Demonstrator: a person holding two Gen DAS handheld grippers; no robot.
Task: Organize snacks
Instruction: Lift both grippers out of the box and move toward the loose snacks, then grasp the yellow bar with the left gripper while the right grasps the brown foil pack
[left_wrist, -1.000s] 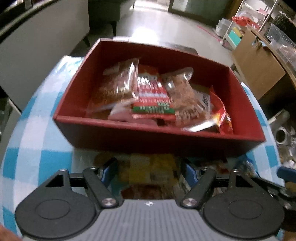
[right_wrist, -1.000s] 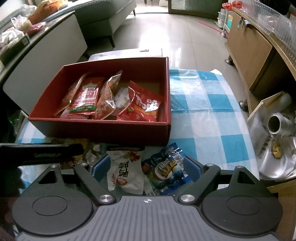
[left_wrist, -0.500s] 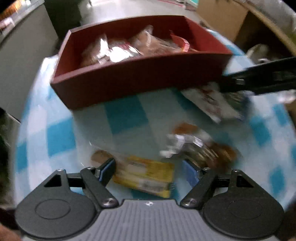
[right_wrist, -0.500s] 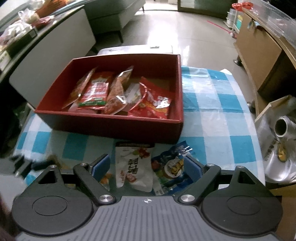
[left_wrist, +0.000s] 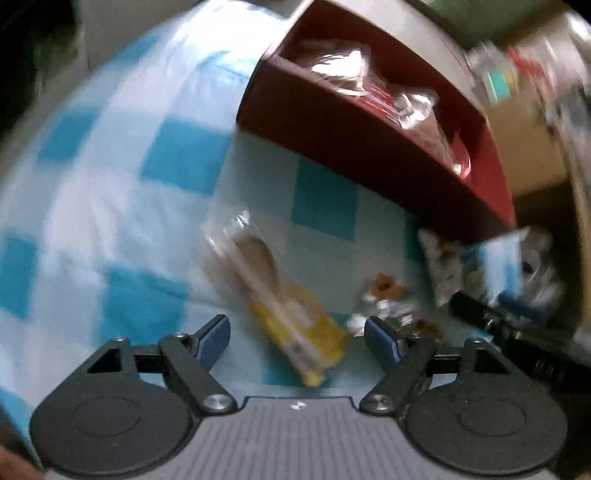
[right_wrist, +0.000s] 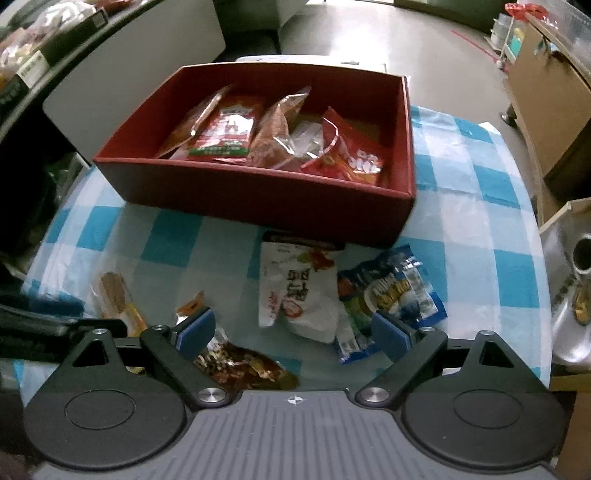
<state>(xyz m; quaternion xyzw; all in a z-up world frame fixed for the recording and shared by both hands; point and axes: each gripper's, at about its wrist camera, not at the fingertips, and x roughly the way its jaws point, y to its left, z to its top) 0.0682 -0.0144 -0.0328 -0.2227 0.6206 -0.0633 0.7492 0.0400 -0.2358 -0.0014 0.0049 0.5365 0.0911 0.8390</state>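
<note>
From the left wrist, the left tongs (left_wrist: 297, 338) stood open above the checked desk (left_wrist: 110, 206), their jaws having just been widening. A long clear-and-yellow packet (left_wrist: 284, 306) lay between the blue pads, untouched, its film glossy and crinkled. Just off the right pad sat a crumpled silver-brown packet (left_wrist: 388, 306). The red cardboard box (left_wrist: 369, 151), straight-walled and matte, lay ahead and to the right, tilted in the blurred picture; a second earlier it had filled the view squarely in front.

From the right wrist, the right tongs (right_wrist: 293, 330) were open too, jaws just widened, nothing pressed between them. A white pouch (right_wrist: 295, 295) with red print lay ahead between the pads; a blue foil packet (right_wrist: 391, 291) overlapped its right side, by the right pad. A dark brown packet (right_wrist: 240, 363) lay beneath the left pad. The box (right_wrist: 266, 192) ahead held red and clear wrappers. It now sat farther from the tongs than before.
</note>
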